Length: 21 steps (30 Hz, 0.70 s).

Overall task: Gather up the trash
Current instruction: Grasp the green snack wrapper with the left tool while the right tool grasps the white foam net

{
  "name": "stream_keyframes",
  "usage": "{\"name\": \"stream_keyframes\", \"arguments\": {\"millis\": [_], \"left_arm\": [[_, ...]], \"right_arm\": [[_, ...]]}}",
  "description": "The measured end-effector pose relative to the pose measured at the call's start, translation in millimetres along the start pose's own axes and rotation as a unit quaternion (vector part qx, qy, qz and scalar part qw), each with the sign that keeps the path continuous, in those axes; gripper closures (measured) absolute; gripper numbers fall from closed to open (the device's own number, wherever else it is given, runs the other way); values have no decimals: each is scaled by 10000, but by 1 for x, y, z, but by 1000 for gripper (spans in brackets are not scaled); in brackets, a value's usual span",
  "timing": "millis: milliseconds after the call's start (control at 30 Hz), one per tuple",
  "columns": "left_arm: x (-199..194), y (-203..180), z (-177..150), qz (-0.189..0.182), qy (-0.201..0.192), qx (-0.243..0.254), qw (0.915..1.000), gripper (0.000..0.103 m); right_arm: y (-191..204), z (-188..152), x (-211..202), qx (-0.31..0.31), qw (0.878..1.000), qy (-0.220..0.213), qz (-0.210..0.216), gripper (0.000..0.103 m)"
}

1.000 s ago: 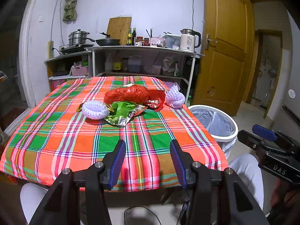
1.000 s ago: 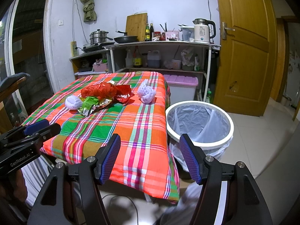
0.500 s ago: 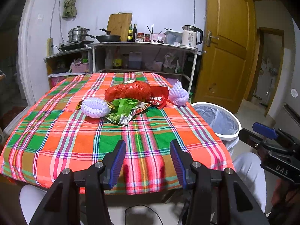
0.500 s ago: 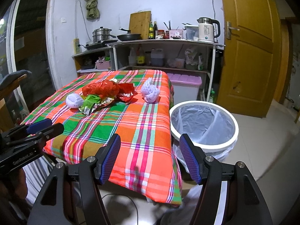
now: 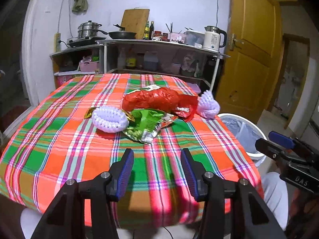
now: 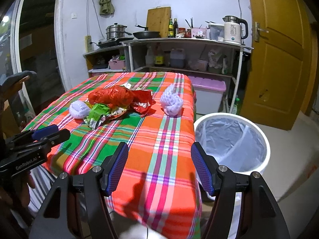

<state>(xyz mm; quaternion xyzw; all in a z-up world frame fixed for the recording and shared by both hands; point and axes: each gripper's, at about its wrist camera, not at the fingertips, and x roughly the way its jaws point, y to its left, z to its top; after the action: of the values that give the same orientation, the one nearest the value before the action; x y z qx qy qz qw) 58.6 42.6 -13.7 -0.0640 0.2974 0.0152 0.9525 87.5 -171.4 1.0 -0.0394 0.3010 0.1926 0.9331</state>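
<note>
The trash sits in a heap in the middle of the checked tablecloth [image 5: 59, 139]: a red bag [image 5: 151, 98], a green wrapper [image 5: 145, 123] and a white foam net [image 5: 109, 119] just left of them. The left gripper [image 5: 157, 165] hangs over the cloth's near edge, jaws wide and empty, with the heap straight ahead. A second foam net [image 6: 171, 101] lies toward the bin [image 6: 235, 139], nearer the right gripper [image 6: 159, 167], which is also wide and empty.

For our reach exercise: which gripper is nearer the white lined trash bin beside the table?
Right. The right gripper hovers at the table corner right beside the trash bin; the left gripper sits farther along the table's near edge.
</note>
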Motion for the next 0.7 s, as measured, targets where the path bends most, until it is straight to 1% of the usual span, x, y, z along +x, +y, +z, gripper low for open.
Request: {"name": "stream_keyframes", "arguments": {"millis": [233, 500, 700], "left_arm": [[30, 5, 17, -42, 170, 114, 9998, 55], [61, 13, 34, -91, 304, 117, 9994, 55], [84, 16, 45, -120, 472, 138, 9987, 55]], "right_arm": [[-3, 18, 28, -77, 9999, 94, 56, 37], [-15, 43, 71, -103, 9992, 357, 177, 37], [-27, 61, 100, -131, 9986, 469, 202, 37]]}}
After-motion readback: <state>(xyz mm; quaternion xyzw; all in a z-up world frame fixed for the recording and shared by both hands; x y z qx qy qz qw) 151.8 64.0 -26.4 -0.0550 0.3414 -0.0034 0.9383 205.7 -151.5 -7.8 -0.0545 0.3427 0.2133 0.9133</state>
